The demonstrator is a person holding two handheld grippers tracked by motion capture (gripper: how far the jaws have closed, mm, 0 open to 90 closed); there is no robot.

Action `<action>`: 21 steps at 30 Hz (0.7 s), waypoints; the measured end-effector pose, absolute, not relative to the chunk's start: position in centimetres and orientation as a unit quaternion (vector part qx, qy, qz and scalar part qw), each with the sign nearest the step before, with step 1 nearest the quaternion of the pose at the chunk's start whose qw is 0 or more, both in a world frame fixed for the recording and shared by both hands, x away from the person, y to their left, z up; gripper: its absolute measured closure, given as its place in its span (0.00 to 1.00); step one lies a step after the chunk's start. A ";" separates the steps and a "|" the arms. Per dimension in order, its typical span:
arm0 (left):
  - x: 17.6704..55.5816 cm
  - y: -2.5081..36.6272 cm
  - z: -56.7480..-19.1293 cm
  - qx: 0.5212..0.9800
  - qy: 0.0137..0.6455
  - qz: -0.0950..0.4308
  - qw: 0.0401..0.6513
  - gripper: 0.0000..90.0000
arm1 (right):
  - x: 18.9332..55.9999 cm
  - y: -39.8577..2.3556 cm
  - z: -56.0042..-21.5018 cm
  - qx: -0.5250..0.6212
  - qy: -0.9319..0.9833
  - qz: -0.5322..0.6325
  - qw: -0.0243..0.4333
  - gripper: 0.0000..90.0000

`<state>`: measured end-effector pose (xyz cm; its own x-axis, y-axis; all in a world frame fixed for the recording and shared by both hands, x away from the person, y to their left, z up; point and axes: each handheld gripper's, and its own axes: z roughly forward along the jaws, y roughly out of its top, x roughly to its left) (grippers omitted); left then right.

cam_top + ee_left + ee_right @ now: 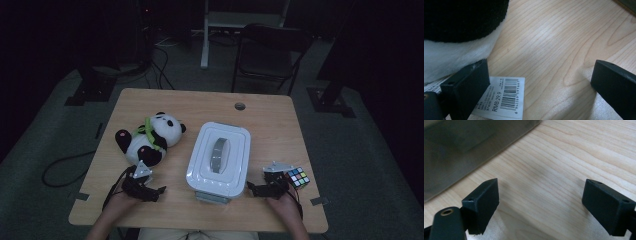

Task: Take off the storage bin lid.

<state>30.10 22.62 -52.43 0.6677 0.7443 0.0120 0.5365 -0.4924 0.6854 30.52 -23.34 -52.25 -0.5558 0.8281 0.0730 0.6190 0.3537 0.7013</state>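
Note:
A panda plush (150,137) lies on the left half of the wooden table (200,107). A white lidded box (220,157) with a grey handle stands in the middle, and a colourful puzzle cube (298,177) sits at the right. My left gripper (147,191) rests near the front edge just below the panda, open with bare wood between its jaws (541,67). The panda's black-and-white fur (456,30) and its barcode tag (504,97) lie against the left jaw. My right gripper (265,189) is open between box and cube (541,183), with the box wall (461,150) at its left.
A dark chair (270,50) and a white stand (205,35) are behind the table. A cable hole (240,106) sits near the far edge. Cables (60,170) trail on the floor at the left. Bare wood lies beyond the box and panda.

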 end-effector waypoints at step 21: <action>30.1 22.6 -52.4 0.850 0.377 0.155 0.334 0.03 | 29.5 -24.3 -48.1 0.457 0.785 0.390 0.153 0.17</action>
